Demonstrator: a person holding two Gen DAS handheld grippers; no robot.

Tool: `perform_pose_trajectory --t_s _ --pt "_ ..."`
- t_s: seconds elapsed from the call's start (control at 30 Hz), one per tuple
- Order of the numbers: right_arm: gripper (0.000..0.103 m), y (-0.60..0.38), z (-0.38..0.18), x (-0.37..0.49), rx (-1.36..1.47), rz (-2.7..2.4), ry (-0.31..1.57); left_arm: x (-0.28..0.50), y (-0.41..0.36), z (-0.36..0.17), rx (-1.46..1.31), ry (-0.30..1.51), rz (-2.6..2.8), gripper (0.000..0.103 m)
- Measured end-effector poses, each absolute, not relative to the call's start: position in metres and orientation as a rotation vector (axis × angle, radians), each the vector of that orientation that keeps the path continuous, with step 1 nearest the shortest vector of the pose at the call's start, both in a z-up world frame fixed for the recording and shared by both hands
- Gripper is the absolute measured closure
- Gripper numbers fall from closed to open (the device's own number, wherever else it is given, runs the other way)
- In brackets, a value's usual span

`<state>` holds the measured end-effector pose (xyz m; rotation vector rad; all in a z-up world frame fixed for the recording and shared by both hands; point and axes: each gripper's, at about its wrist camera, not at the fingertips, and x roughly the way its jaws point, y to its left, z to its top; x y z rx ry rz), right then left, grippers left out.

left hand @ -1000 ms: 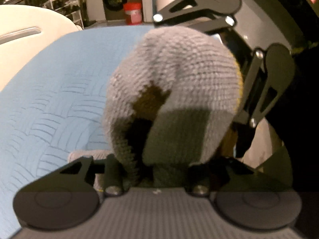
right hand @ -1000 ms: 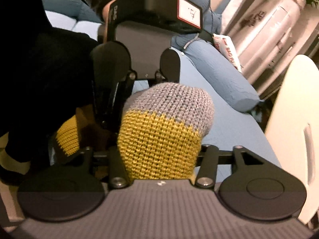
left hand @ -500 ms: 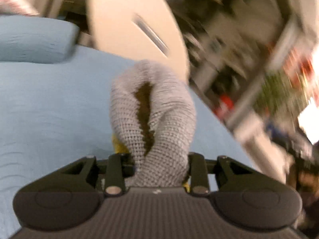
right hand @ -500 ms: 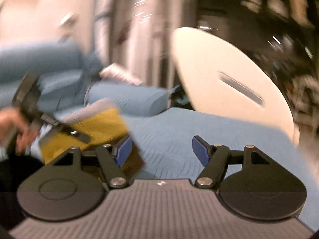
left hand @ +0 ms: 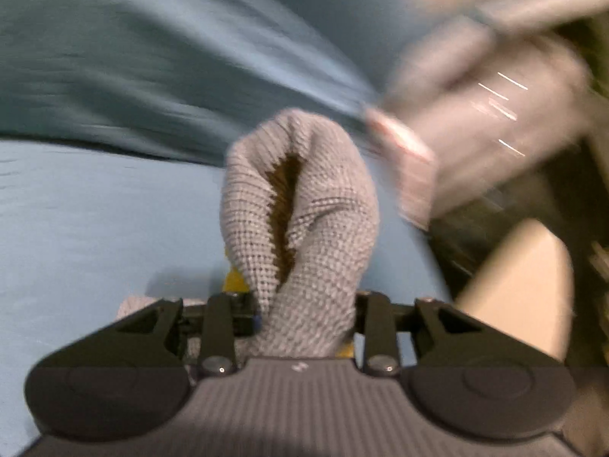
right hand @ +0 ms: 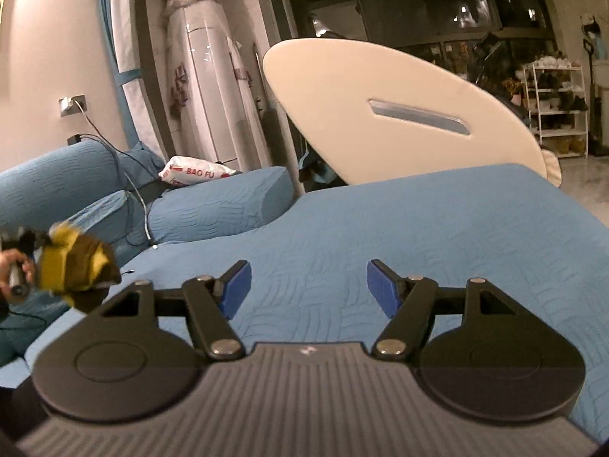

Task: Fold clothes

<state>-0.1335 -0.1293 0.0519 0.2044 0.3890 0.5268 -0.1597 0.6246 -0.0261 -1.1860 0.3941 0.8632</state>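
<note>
A knitted garment [left hand: 300,205], grey outside with yellow and brown showing in its fold, stands bunched up between the jaws of my left gripper [left hand: 304,316], which is shut on it above the blue bed cover [left hand: 95,228]. The left wrist view is blurred by motion. In the right wrist view the same garment [right hand: 76,266] appears as a yellow and brown bundle at the far left, carried by a hand [right hand: 11,266]. My right gripper [right hand: 309,287] is open over the bed cover [right hand: 418,228], blue pads [right hand: 236,285] wide apart with nothing between them.
A cream oval board [right hand: 399,114] stands at the bed's far edge. Blue pillows [right hand: 220,205] lie at the left with a white printed packet [right hand: 194,171] and a cable. A wrapped tall appliance [right hand: 205,87] and a shelf rack [right hand: 555,106] stand behind.
My right gripper has let go of the knit and opened. My left gripper has rolled and swung the knit off to the left, across the bed. The right view has turned toward the bed.
</note>
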Motion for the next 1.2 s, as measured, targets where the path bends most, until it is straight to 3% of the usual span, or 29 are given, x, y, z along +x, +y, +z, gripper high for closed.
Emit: perform_pose_trajectory --t_s 0.1,0.17,0.47,0.73,0.77,0.83,0.87,0.9,1.2 --pt "0.033 -0.129 0.043 -0.132 0.221 0.536 0.432 -0.192 0.659 -0.075 -1.329 0.483 0.978 0.065" --pt "0.033 -0.130 0.040 -0.135 0.229 0.537 0.452 -0.203 0.662 -0.084 -1.374 0.449 0.967 0.062" --pt "0.033 -0.134 0.021 -0.136 0.311 0.518 0.519 -0.219 0.670 -0.091 -1.344 0.445 0.956 0.060" --pt "0.033 -0.142 0.015 -0.138 0.349 0.506 0.532 -0.247 0.706 -0.066 -1.124 0.524 1.063 0.062" --pt "0.033 -0.141 0.012 -0.138 0.359 0.509 0.538 -0.250 0.709 -0.071 -1.124 0.550 1.072 0.057" --pt "0.033 -0.138 0.007 -0.136 0.367 0.515 0.552 -0.255 0.710 -0.081 -1.168 0.586 1.072 0.036" --pt "0.033 -0.136 0.004 -0.135 0.368 0.518 0.563 -0.255 0.710 -0.081 -1.170 0.590 1.078 0.014" --pt "0.033 -0.134 0.001 -0.134 0.369 0.522 0.575 -0.255 0.709 -0.084 -1.163 0.615 1.116 0.000" --pt "0.033 -0.131 -0.026 -0.117 0.335 0.498 0.690 -0.271 0.693 -0.088 -1.244 0.590 1.140 0.000"
